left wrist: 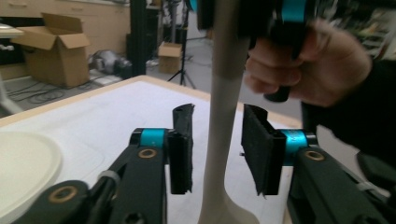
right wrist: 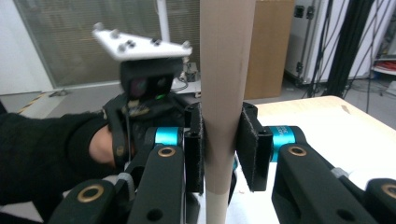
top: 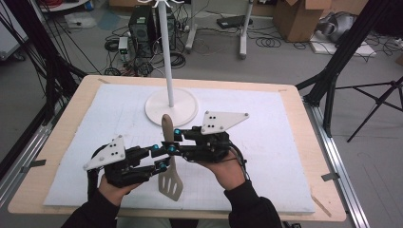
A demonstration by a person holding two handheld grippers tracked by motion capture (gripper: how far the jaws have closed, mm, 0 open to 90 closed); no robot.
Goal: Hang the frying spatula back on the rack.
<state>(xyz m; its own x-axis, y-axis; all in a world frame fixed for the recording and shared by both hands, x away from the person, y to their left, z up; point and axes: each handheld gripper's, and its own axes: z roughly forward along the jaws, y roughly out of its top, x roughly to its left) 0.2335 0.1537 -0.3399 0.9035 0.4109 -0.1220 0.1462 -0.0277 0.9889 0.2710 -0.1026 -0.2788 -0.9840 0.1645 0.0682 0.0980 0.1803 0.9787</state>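
Observation:
A beige spatula [top: 170, 180] with a slotted head hangs above the white mat, handle end up. My right gripper [top: 175, 137] is shut on its handle; in the right gripper view both pads press the handle [right wrist: 224, 93] at the gripper's midpoint [right wrist: 219, 147]. My left gripper [top: 161, 159] sits lower and to the left. In the left gripper view it stands open [left wrist: 217, 149] around the thin neck of the spatula [left wrist: 223, 107], with a gap on each side. The hand holding the right gripper [left wrist: 308, 65] is just behind.
A white pole stand with a round base [top: 183, 111] rises at the back middle of the mat [top: 266, 142]; its base edge [left wrist: 23, 163] lies left of my left gripper. The wooden table [top: 62, 128] borders the mat. Tripods, boxes and cables stand on the floor beyond.

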